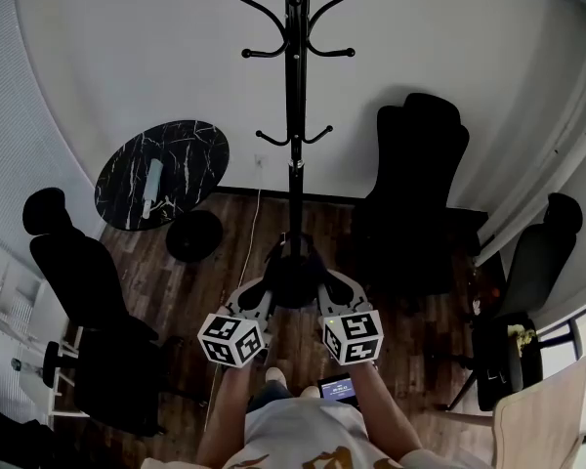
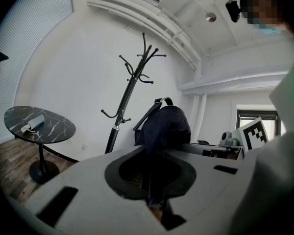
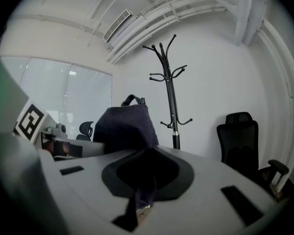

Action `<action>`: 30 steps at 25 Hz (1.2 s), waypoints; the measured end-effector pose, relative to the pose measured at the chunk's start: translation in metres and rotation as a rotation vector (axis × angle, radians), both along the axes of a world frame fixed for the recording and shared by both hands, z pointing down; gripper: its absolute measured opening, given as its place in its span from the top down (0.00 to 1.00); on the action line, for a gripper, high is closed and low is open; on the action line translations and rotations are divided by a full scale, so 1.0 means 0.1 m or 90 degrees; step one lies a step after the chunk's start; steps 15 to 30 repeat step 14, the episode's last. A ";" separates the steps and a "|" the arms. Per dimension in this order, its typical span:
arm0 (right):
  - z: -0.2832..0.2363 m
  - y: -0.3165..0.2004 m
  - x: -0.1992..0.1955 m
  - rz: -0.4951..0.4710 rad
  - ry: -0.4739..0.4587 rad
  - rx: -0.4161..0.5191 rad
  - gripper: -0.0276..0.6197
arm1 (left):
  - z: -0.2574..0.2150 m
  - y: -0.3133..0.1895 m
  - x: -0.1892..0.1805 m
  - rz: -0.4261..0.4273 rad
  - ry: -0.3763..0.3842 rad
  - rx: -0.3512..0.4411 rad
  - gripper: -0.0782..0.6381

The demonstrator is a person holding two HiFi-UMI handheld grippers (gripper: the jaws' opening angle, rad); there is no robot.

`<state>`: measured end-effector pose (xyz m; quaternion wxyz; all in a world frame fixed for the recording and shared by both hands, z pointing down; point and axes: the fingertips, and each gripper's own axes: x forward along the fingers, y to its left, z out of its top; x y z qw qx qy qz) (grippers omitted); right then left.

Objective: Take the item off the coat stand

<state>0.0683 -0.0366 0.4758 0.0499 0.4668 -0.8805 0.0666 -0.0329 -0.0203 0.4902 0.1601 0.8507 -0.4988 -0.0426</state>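
Observation:
The black coat stand rises straight ahead by the white wall, and all its hooks are bare. Below it, in front of the pole's base, a dark navy bag hangs between my two grippers. My left gripper is shut on the bag's fabric from the left, and my right gripper is shut on it from the right. In the left gripper view the bag bulges above the jaws, its strap up, with the stand behind. The right gripper view shows the bag left of the stand.
A round black marble table with a pale object on it stands at the left. Black office chairs sit at the left, behind the stand and at the right. A small lit device hangs at the person's waist.

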 end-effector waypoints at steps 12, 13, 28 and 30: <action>0.08 -0.10 0.05 0.003 -0.004 -0.012 0.92 | 0.06 -0.12 0.04 0.006 0.002 -0.011 0.85; 0.08 -0.11 0.05 0.003 -0.004 -0.013 0.92 | 0.06 -0.13 0.04 0.007 0.002 -0.011 0.85; 0.09 -0.12 0.05 0.003 -0.003 -0.013 0.92 | 0.06 -0.14 0.04 0.007 0.002 -0.012 0.85; 0.09 -0.12 0.05 0.003 -0.003 -0.013 0.92 | 0.06 -0.14 0.04 0.007 0.002 -0.012 0.85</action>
